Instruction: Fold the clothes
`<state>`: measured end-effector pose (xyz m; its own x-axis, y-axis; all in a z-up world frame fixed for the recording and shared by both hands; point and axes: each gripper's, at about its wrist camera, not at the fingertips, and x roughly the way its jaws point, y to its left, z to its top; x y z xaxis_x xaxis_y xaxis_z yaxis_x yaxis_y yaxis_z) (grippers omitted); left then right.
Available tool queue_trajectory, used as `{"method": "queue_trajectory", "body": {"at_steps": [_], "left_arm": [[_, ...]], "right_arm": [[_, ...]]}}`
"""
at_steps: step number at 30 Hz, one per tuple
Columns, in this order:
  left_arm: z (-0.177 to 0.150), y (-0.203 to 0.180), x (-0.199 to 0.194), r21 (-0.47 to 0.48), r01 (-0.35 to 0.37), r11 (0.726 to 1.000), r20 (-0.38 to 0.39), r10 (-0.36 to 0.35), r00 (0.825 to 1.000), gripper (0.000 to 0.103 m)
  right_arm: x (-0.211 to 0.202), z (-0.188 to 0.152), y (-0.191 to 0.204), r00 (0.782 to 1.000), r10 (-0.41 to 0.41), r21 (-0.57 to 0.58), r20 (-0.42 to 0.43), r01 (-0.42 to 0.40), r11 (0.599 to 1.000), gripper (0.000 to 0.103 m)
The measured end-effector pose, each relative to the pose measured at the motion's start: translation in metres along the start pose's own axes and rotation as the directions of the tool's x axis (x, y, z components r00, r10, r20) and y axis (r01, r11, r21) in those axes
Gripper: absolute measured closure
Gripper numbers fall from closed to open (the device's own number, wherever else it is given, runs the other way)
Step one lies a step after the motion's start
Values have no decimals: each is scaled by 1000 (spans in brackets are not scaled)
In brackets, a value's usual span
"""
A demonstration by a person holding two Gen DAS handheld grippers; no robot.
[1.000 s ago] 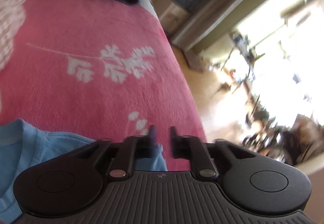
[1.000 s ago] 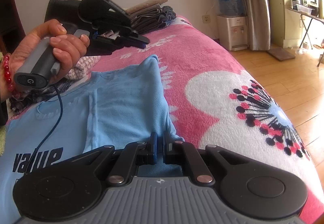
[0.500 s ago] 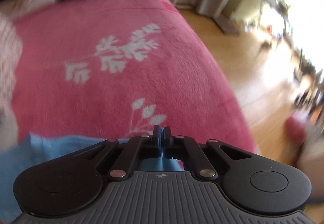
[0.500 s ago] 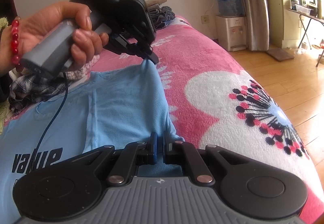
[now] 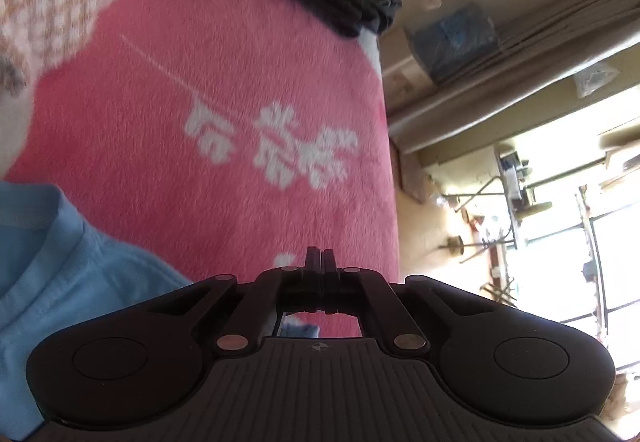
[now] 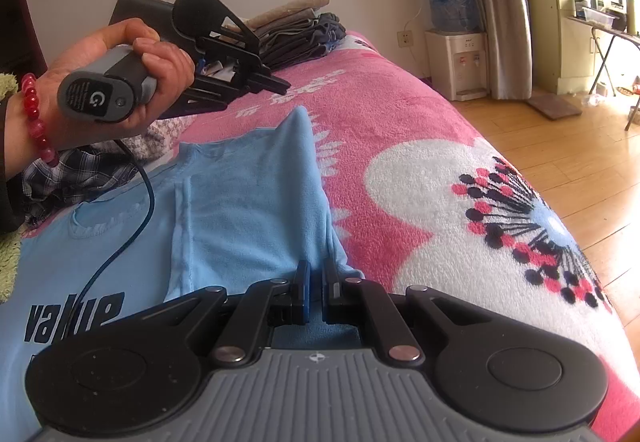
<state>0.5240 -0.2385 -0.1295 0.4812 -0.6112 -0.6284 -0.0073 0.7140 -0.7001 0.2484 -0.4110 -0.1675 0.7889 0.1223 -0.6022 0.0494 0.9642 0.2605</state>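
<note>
Right gripper [image 6: 316, 284], lower centre of its own view: jaws drawn nearly together on a pinch of the light blue T-shirt [image 6: 240, 210], holding the hem end of a folded-over side panel so the crease stays taut. Left gripper [image 6: 276, 84], upper left of the right-wrist view, held in a hand [image 6: 120, 82] with a red bead bracelet [image 6: 38, 122]: jaws fully together, tips above the shirt's raised far corner; whether cloth is pinched between them cannot be confirmed, since the left-wrist view is blurred and shows no fabric at the tips, so it likely hovers empty. Pink floral blanket [image 6: 400, 114]: fills most of both views, serving as the folding surface. T-shirt: spread flat on the blanket, lower left to centre, printed lettering at lower left, one side already turned inward. Stack of dark folded garments [image 6: 300, 34]: top centre, well apart, probably the finished pile. Checked cloth [image 6: 80, 178]: left edge, beside the shirt. Cable [image 6: 120, 242]: trails across the shirt.
</note>
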Motion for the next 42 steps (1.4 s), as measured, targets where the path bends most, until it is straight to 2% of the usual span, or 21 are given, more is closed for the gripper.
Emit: {"method": "queue_trajectory", "body": {"at_steps": [3, 5, 8, 9, 11, 14, 18, 19, 21, 23, 25, 28, 31, 33, 34, 35, 36, 37, 38, 42], "left_arm": [[-2, -9, -14, 88, 11, 996, 22, -13, 1000, 103], [-7, -16, -27, 178, -8, 984, 14, 6, 1000, 103], [-26, -24, -49, 370, -48, 928, -12, 57, 998, 103], [-34, -26, -55, 431, -58, 900, -14, 72, 997, 103], [-58, -28, -64, 561, -68, 825, -21, 96, 995, 103], [-96, -29, -76, 729, -80, 680, -20, 139, 990, 103], [-129, -10, -63, 794, -181, 580, 34, 255, 966, 102], [-129, -4, -64, 787, -207, 581, 51, 273, 961, 102], [-127, 10, -65, 763, -258, 592, 85, 305, 949, 95], [-125, 24, -66, 738, -309, 600, 117, 338, 934, 94], [-122, 27, -72, 731, -341, 591, 138, 362, 922, 94], [-120, 20, -84, 740, -341, 580, 160, 341, 926, 94], [-115, 16, -89, 704, -340, 624, 159, 328, 931, 85], [-107, 22, -89, 644, -324, 693, 129, 319, 939, 75], [-103, 26, -87, 614, -315, 724, 113, 315, 942, 74], [-97, 29, -84, 584, -305, 752, 99, 307, 946, 73], [-95, 31, -85, 566, -304, 766, 96, 304, 948, 73], [-91, 33, -84, 555, -308, 773, 99, 306, 947, 73], [-89, 32, -82, 557, -310, 771, 104, 306, 946, 73], [-87, 28, -72, 601, -307, 738, 113, 301, 947, 73]], "right_arm": [[1, 0, -1, 1000, 3, 0, 0, -3, 1000, 99], [0, 1, -1, 1000, 5, 2, -1, -5, 1000, 99], [-1, 1, -2, 1000, 12, 11, -1, -12, 1000, 99], [-1, 1, -3, 1000, 15, 15, -2, -15, 1000, 99], [-4, 3, -2, 1000, 17, 15, -1, -17, 1000, 99], [-13, 8, 7, 1000, 10, -31, 13, -9, 999, 97], [-16, 8, 19, 999, 42, -101, 7, -41, 994, 97], [-14, 7, 20, 999, 37, -110, -10, -37, 993, 97], [-12, 0, 16, 999, 29, -114, -38, -34, 993, 98], [-17, -4, 11, 998, 31, -120, -51, -37, 992, 98], [-23, -5, 7, 997, 32, -126, -66, -40, 991, 98], [-29, 3, 5, 997, 37, -115, -67, -44, 992, 97], [-32, 14, 8, 998, 51, -97, -37, -55, 994, 97], [-31, 19, 8, 996, 73, -60, -42, -75, 995, 97], [-32, 19, 7, 995, 89, -43, -48, -92, 995, 96], [-34, 18, 8, 993, 105, -34, -52, -107, 994, 95], [-36, 17, 11, 991, 120, -43, -57, -122, 992, 90], [-38, 14, 17, 990, 128, -76, -59, -132, 988, 78], [-40, 11, 24, 989, 132, -117, -60, -138, 983, 71], [-38, 1, 53, 991, 121, -284, -62, -133, 950, 71]]}}
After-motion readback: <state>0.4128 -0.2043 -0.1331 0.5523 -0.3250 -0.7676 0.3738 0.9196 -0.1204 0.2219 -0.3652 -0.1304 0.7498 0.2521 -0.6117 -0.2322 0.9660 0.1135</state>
